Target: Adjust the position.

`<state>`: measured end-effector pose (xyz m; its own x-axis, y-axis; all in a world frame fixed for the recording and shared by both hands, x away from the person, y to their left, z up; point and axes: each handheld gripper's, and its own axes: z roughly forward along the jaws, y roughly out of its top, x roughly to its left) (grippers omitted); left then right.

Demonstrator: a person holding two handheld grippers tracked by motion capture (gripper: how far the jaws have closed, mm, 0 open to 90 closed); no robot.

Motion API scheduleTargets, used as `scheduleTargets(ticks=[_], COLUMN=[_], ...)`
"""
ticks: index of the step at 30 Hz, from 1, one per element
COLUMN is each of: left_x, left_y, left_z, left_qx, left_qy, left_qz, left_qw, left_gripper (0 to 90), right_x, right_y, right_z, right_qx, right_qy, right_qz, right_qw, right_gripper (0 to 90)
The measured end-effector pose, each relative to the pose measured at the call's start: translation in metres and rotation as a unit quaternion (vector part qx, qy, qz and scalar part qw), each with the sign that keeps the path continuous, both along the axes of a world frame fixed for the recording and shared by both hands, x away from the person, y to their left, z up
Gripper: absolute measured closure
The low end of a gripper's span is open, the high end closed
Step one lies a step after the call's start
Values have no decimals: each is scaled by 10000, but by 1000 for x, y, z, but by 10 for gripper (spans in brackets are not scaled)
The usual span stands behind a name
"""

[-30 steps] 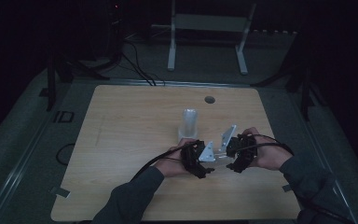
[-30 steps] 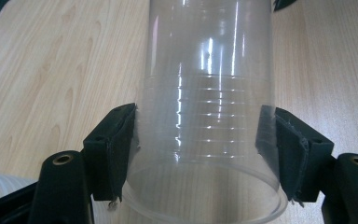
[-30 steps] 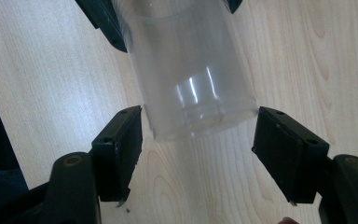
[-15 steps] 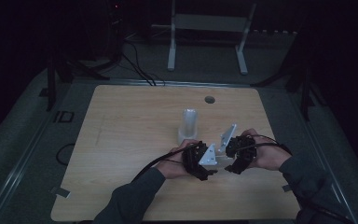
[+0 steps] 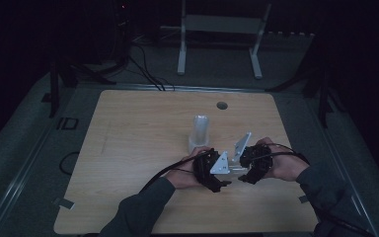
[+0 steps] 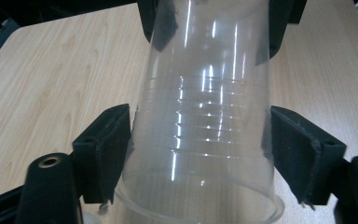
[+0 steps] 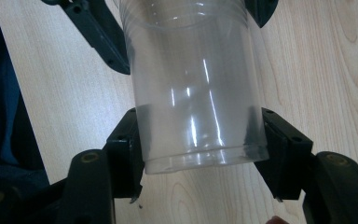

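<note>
Clear cup held between both claws, lower right of centre over the worktop.

Left claw has just been opening: its pads stand at either side of the clear plastic cup near the rim, a slight gap at the right pad, so loose. Right claw has just been closing and grips the cup's base end, pads pressed on both sides. In the high view a second cup stands upright just above the hands.
</note>
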<state>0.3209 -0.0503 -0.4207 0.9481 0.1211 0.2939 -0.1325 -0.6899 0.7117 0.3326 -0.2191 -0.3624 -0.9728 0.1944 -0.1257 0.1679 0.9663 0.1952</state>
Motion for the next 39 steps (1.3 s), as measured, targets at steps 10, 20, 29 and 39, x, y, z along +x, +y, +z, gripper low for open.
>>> scheduleTargets(ticks=[10,20,29,39], left_x=[2,4,9,16], left_y=[3,10,21,33], left_z=[5,10,14,14], left_qx=[-224,-406,-682,-966], left_qy=[136,170,292,453], left_qz=[124,199,379,657], left_qw=[9996,9988,9965,9921], left_gripper=[174,175,177,181], right_x=[1,2,5,6], right_y=[-5,-16,-32,-50], right_z=[-3,-8,-13,-16], right_qx=[104,156,325,825], right_qy=[-38,-69,-130,-300], right_qz=[-75,-278,-649,-1015], right_qw=[9999,9995,9973,9910], right_gripper=[414,415,415,415])
